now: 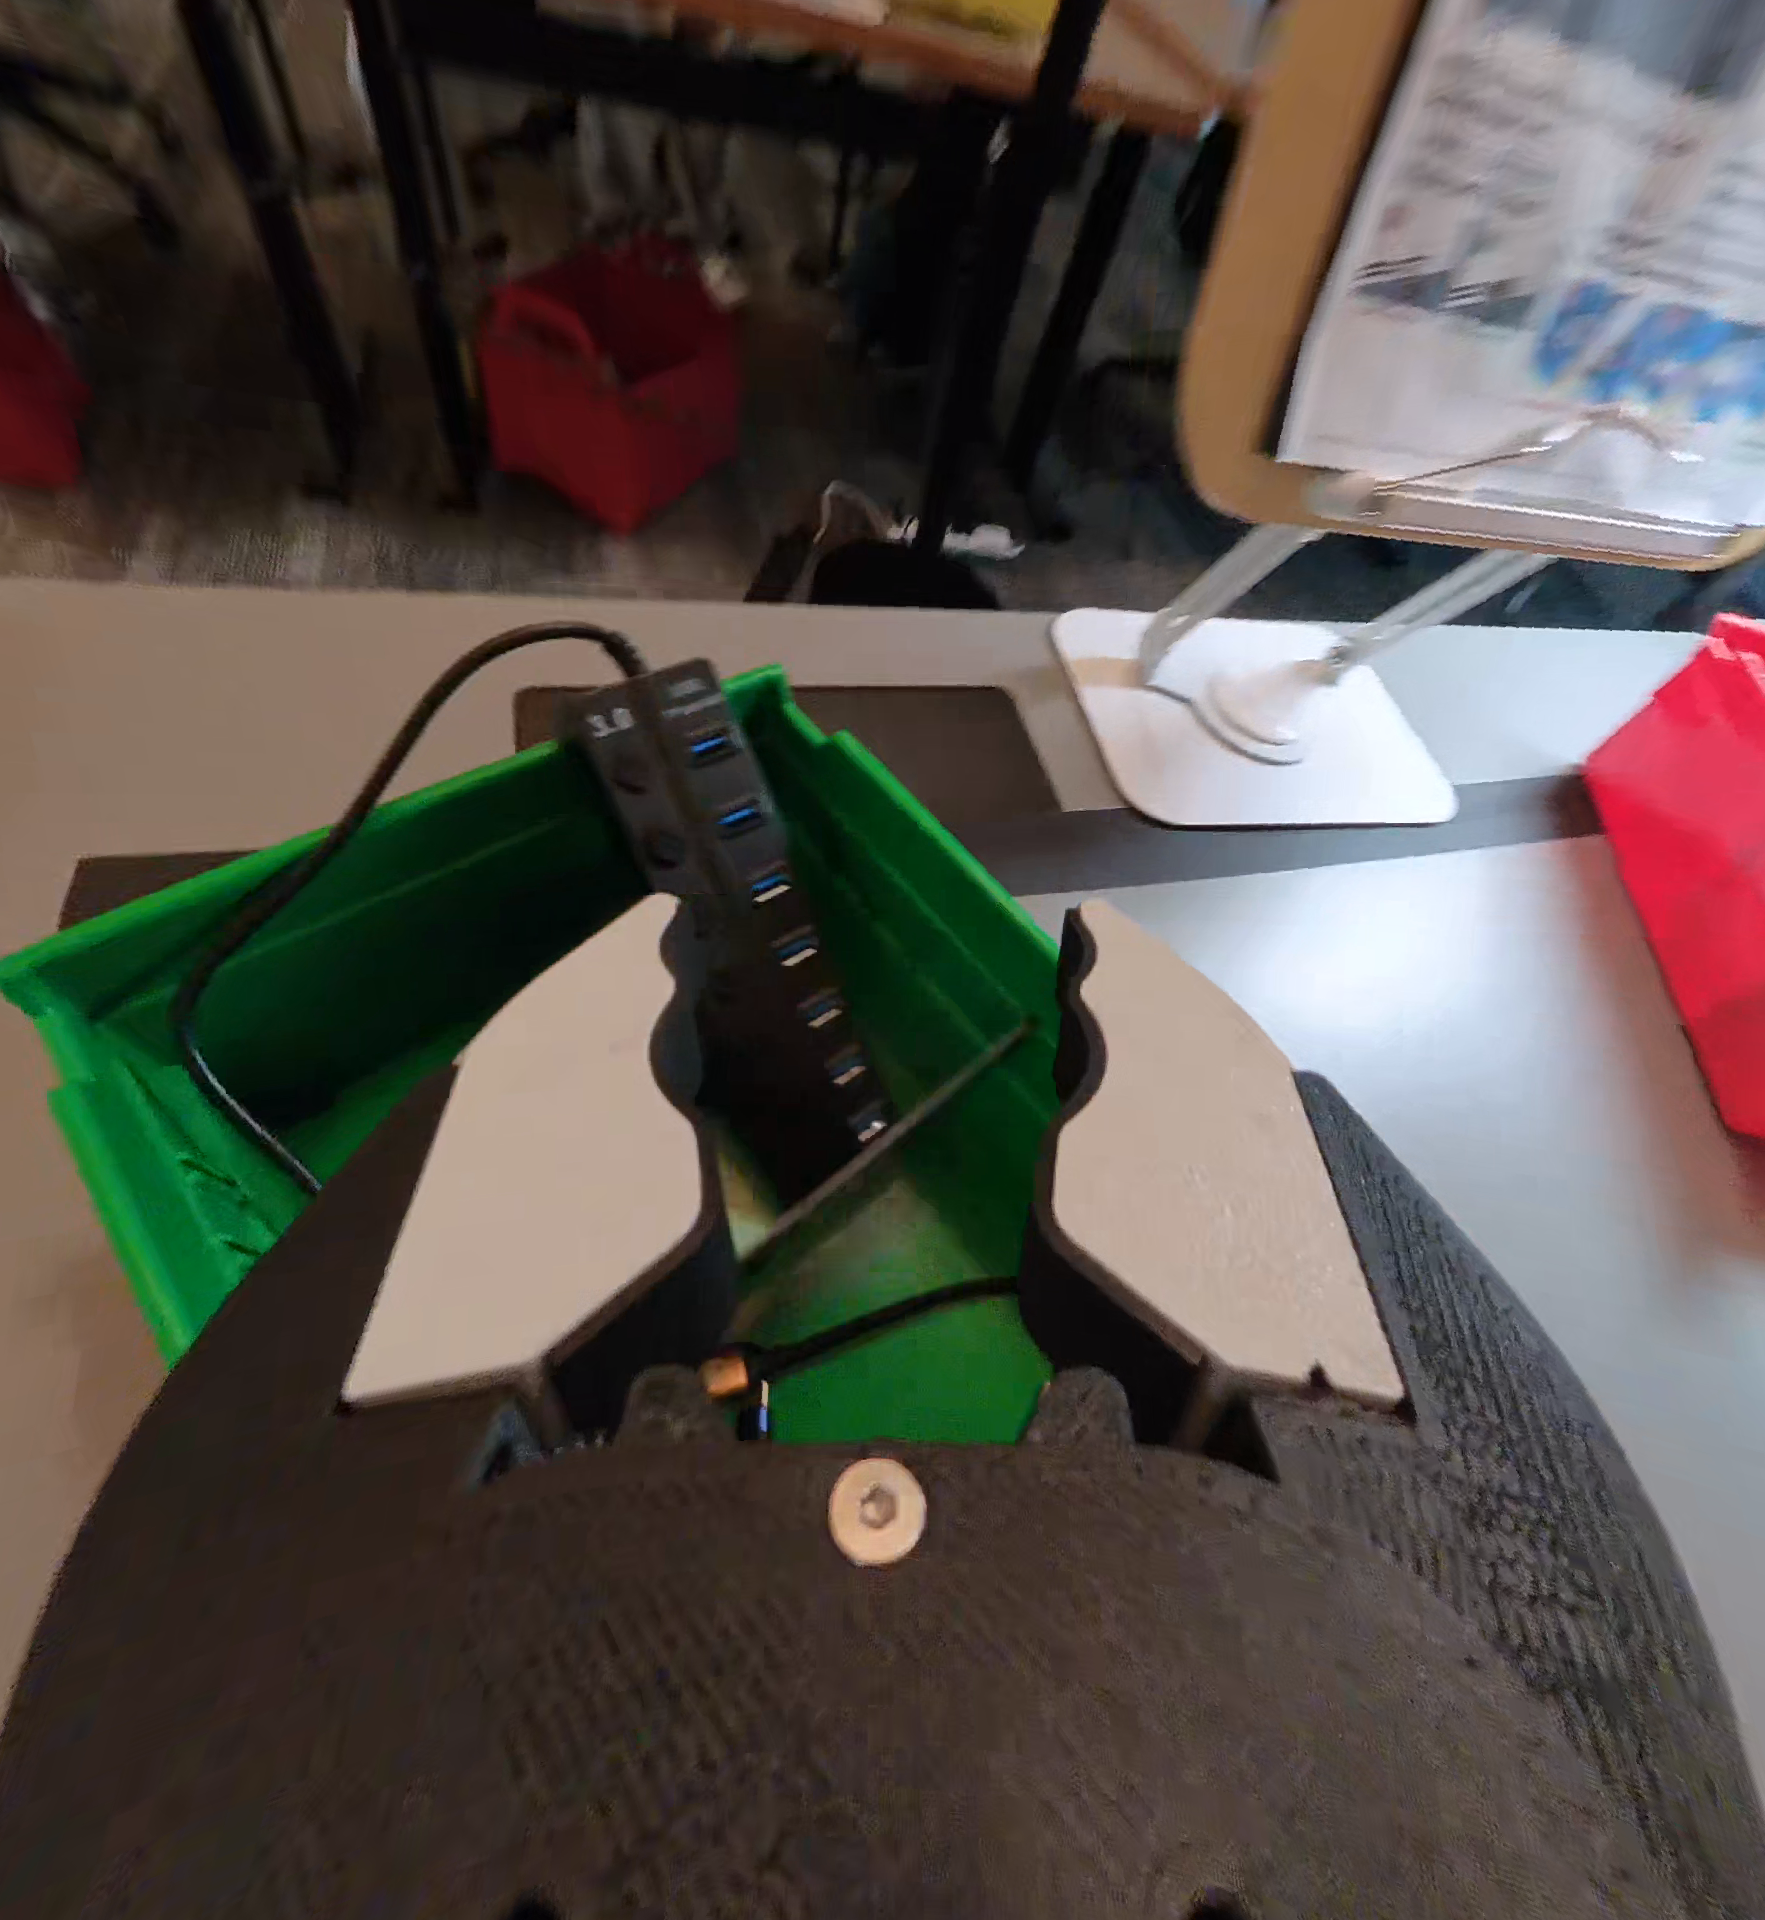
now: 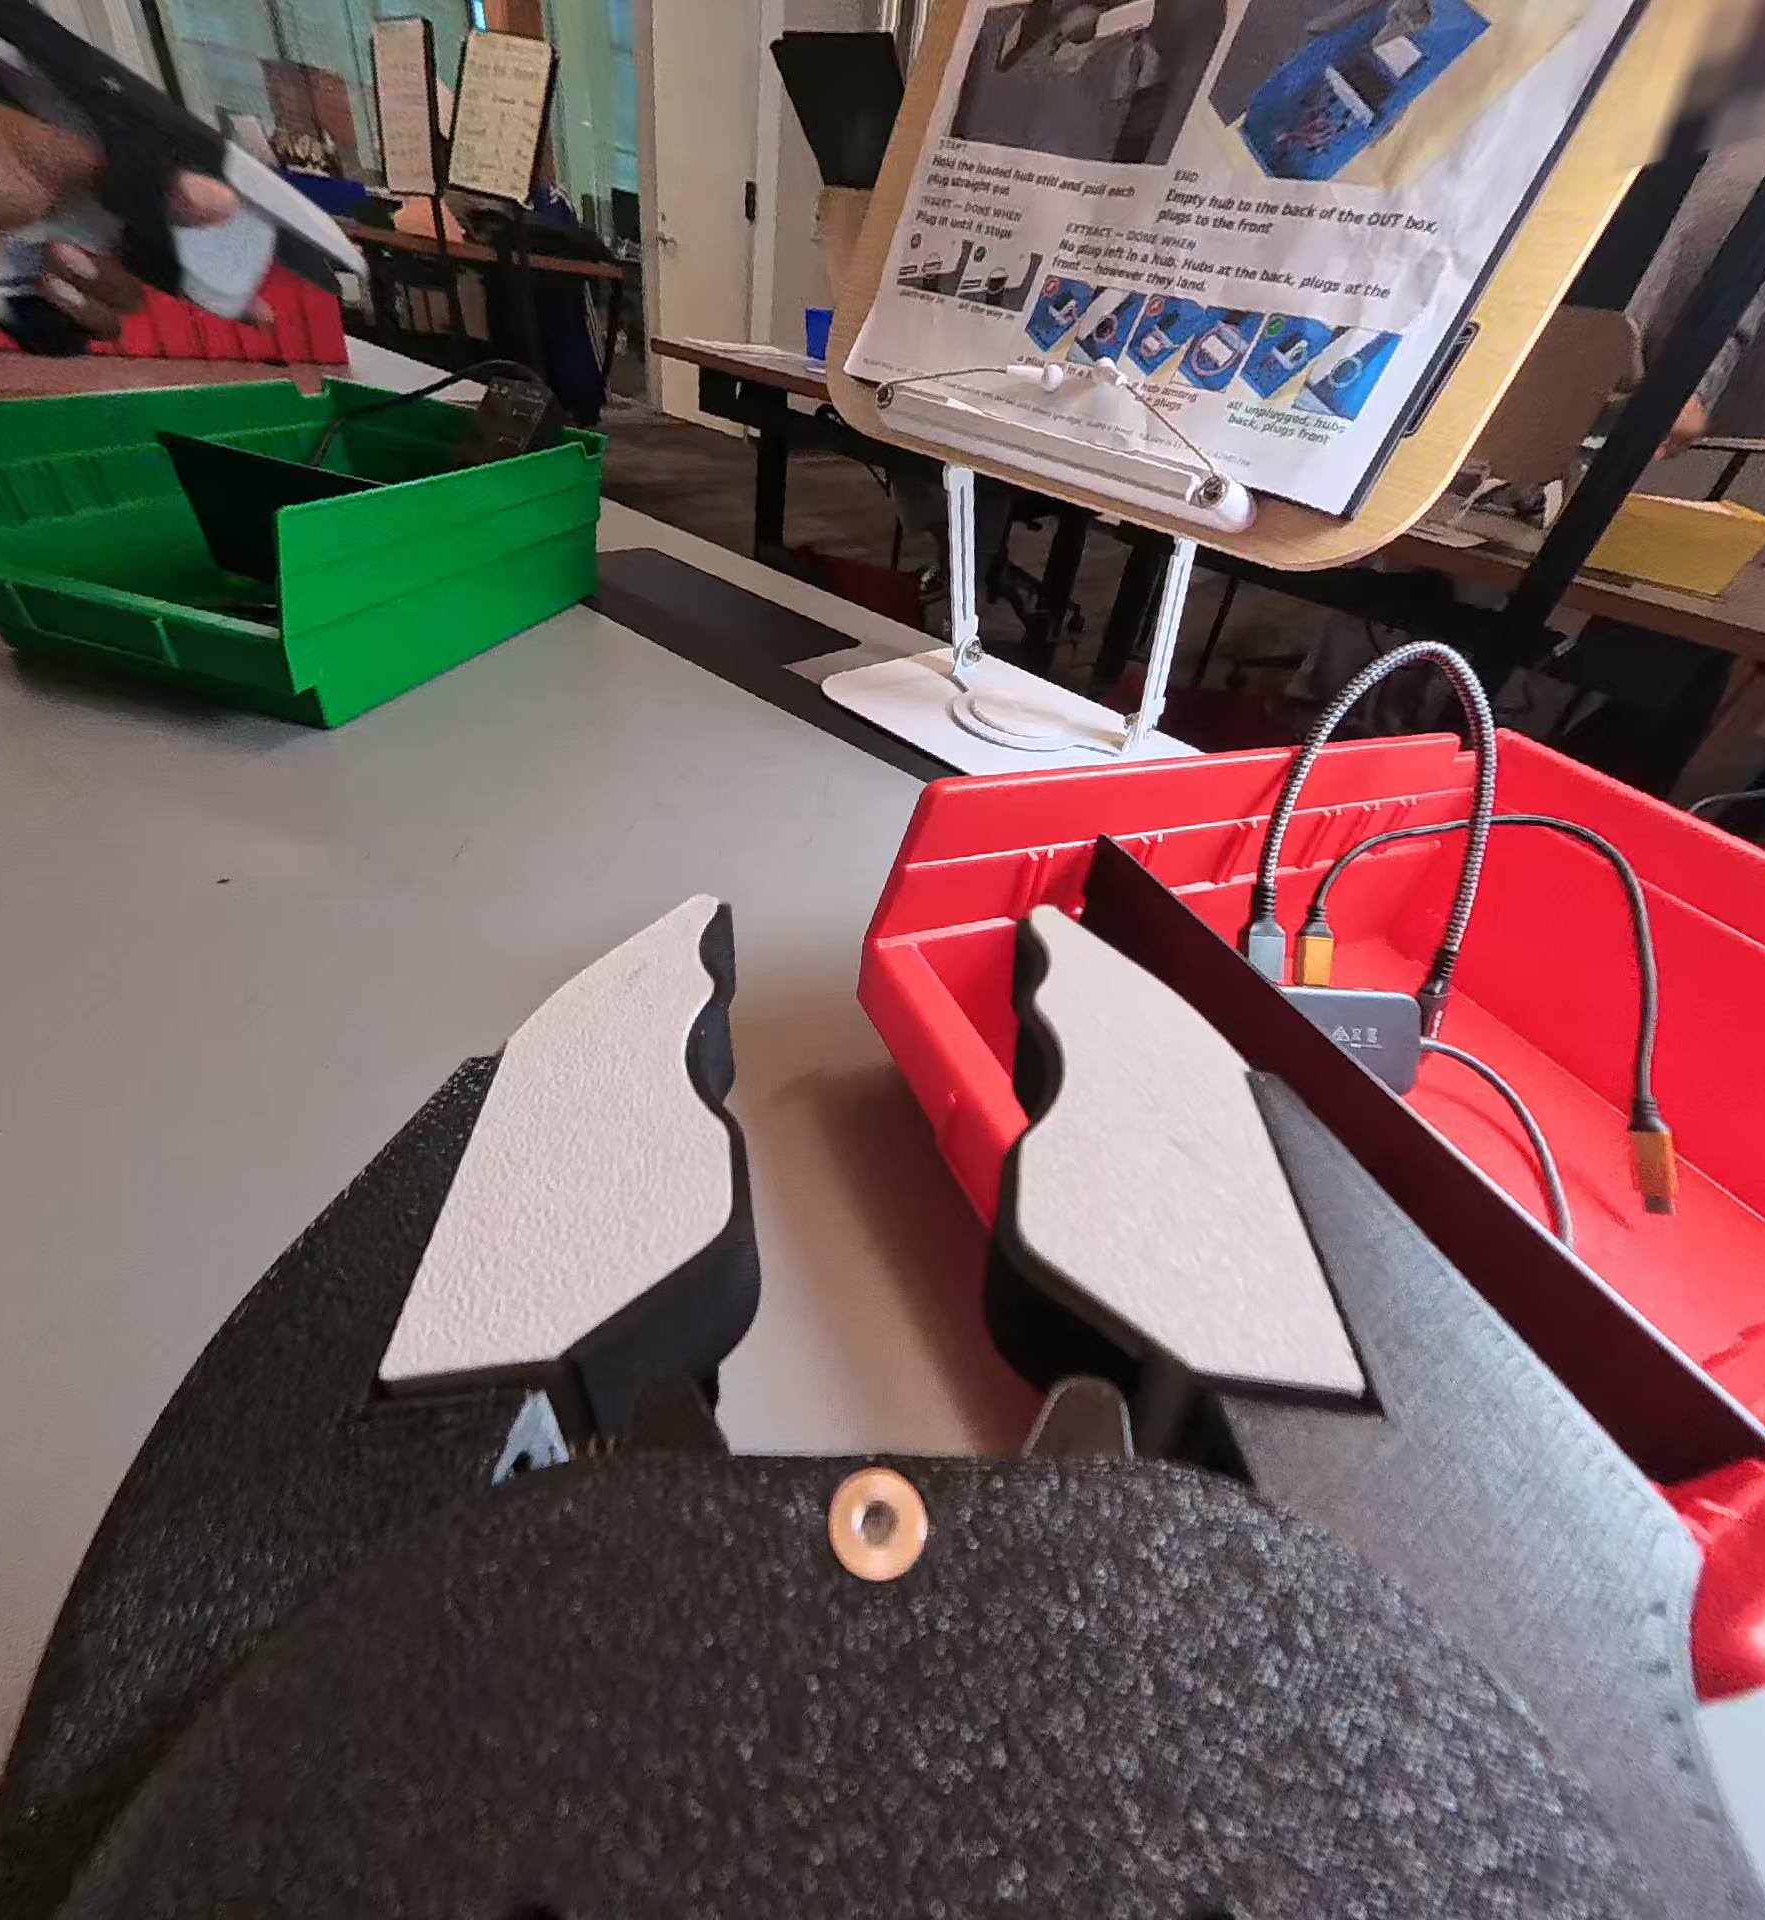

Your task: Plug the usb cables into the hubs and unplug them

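A long black USB hub point(image 1: 722, 821) with several blue ports leans slanted in the green bin point(image 1: 358, 935), its top end on the bin's far wall. Its black cable point(image 1: 265, 935) loops left. My left gripper point(image 1: 873, 920) is open above the bin; the hub's lower end lies between the fingers, untouched. A cable with a gold plug point(image 1: 727, 1377) lies on the bin floor. My right gripper point(image 2: 873, 920) is open and empty over the table beside the red bin point(image 2: 961, 831). A grey hub point(image 2: 1361, 1029) lies there with two cables plugged in; a loose orange plug point(image 2: 1652, 1153) hangs near it.
A black divider point(image 2: 1377, 1122) splits the red bin; another point(image 1: 899, 1132) crosses the green bin. A sheet on a white stand point(image 2: 1054, 707) stands at the table's back edge. The green bin point(image 2: 286, 540) and hand-held left gripper point(image 2: 223, 229) show far left. Red baskets point(image 1: 608, 384) sit on the floor.
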Tool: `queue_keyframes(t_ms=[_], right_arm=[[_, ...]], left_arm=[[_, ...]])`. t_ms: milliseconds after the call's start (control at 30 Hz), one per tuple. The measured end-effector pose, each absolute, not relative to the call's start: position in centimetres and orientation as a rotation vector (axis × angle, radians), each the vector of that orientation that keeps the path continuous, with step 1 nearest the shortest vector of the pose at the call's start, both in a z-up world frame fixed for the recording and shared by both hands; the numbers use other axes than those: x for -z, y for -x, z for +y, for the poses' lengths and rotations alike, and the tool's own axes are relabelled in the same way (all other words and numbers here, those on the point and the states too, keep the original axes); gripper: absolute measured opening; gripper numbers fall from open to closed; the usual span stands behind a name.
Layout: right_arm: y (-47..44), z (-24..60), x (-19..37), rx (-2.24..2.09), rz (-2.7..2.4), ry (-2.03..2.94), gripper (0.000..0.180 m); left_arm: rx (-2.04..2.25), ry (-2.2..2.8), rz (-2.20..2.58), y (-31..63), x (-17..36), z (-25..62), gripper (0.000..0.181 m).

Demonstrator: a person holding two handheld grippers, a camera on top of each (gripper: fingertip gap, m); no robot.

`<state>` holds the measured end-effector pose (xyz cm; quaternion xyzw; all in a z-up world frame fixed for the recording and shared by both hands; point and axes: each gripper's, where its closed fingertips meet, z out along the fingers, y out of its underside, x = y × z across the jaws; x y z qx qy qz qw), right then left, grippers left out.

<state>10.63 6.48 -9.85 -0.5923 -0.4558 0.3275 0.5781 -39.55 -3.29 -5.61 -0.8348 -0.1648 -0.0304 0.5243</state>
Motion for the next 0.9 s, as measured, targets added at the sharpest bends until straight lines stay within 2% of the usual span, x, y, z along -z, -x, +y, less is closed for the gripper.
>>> queue_keyframes(t_ms=[400, 567, 633, 667, 900], right_arm=[[-11.4, 6.1, 10.5, -0.792, -1.046, 1.392, 0.05], [-11.2, 5.9, 10.7, -0.791, -1.063, 1.391, 0.05], [-11.1, 5.9, 10.7, -0.779, -1.068, 1.387, 0.05], [-11.1, 5.8, 10.7, -0.775, -1.07, 1.386, 0.05], [-11.1, 5.8, 10.9, -0.771, -1.077, 1.384, 0.049]], left_arm=[[-0.013, 2.323, -0.651, 45.0, 14.2, 2.2, 0.081], [0.024, 2.365, -0.674, 44.4, 15.5, 3.0, 0.078], [0.021, 2.391, -0.67, 44.1, 16.1, 3.1, 0.071], [0.013, 2.394, -0.657, 44.0, 16.2, 3.1, 0.064], [-0.102, 2.328, -0.495, 43.8, 12.6, 2.6, 0.06]])
